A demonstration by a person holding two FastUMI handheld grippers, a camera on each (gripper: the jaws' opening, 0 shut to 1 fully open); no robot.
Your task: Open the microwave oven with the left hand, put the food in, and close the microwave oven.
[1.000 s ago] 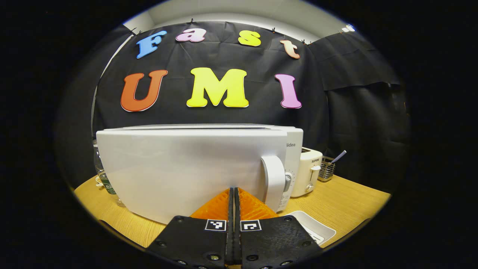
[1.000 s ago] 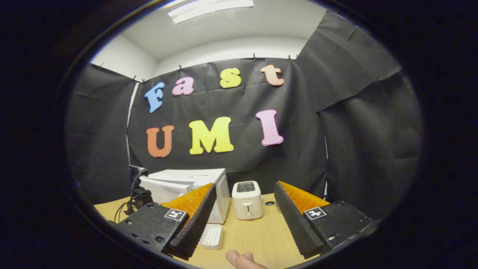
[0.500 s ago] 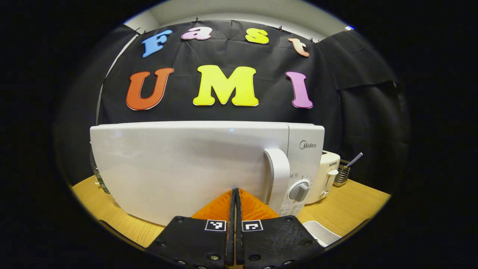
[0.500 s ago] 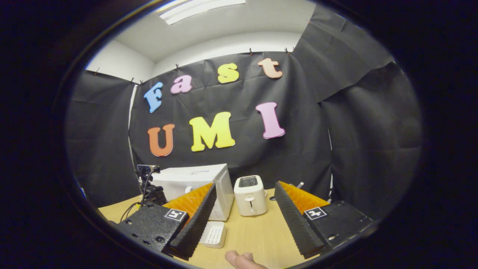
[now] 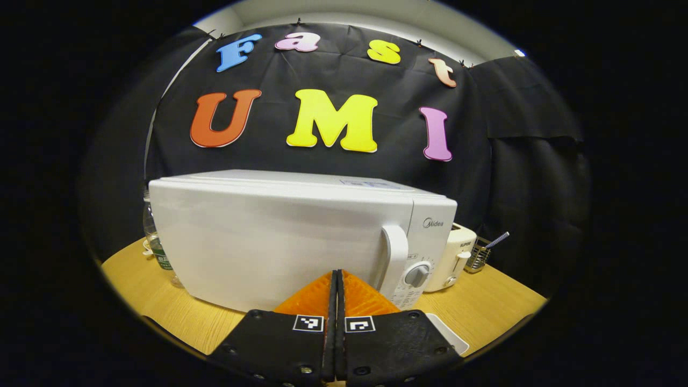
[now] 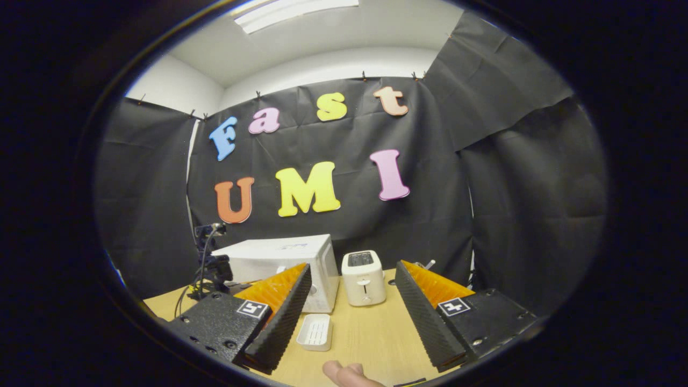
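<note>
In the left gripper view the left gripper (image 5: pixel 336 279) has its fingers (image 5: pixel 312 298) pressed together with nothing between them. Straight ahead of the tips, close, stands the microwave (image 5: pixel 279 242) on the worktop (image 5: pixel 161 312); its door is shut. The door handle (image 5: pixel 395 258) is just right of the tips, with the dial (image 5: pixel 417 275) beyond it. Farther right stands a toaster (image 5: pixel 457 257), then a wire holder (image 5: pixel 477 259) with a stick in it. A bottle (image 5: pixel 156 252) peeks from behind the microwave, far left of the fingers. A white tray (image 5: pixel 449 336) lies low on the right, partly hidden by the right finger.

In the right gripper view the right gripper (image 6: pixel 349 312) has its fingers (image 6: pixel 285 317) spread wide and empty. Between them, farther off, stands the toaster (image 6: pixel 364 278), and the tray (image 6: pixel 316 331) lies just beside the left finger. The microwave (image 6: pixel 279 258) sits beyond the left finger, its lower part hidden by it. The other gripper (image 6: pixel 212 263), with a cable, is seen left of the microwave. A fingertip of the person (image 6: pixel 346 373) shows at the bottom, between the fingers. Whether the tray holds food cannot be told.
</note>
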